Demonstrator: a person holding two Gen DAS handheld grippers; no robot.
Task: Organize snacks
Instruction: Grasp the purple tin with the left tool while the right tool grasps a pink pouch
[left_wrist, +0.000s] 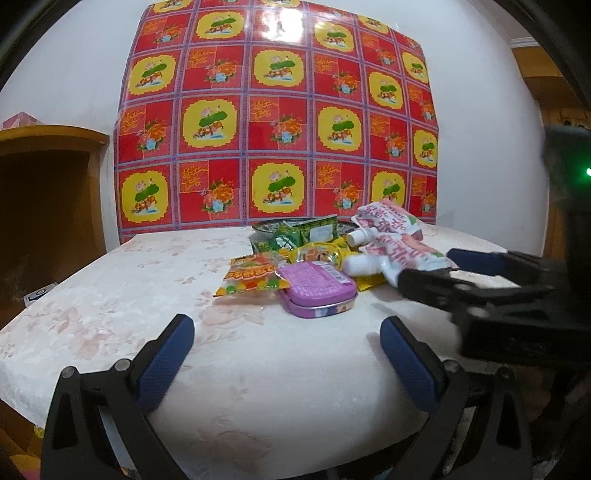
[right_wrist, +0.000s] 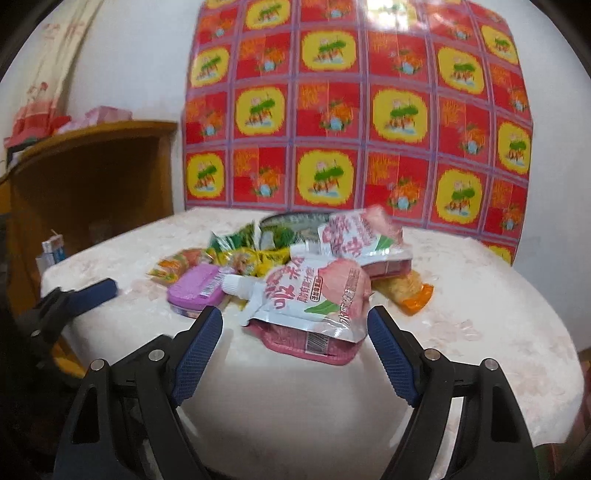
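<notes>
At the bottom of the left wrist view the left claw (left_wrist: 286, 354) is spread apart over bare table (left_wrist: 110, 295), with lots of room before the purple tin (left_wrist: 317, 291) at the middle. In the right wrist view the right claw (right_wrist: 295, 343) is wide apart too, right at the near edge of the peach pouch (right_wrist: 314, 299). Farther back, the snack pile (right_wrist: 251, 254) sits by a plate (right_wrist: 291, 221) near the table's far edge.

Left claw (left_wrist: 288, 354), right claw (right_wrist: 295, 350) apparently agape
</notes>
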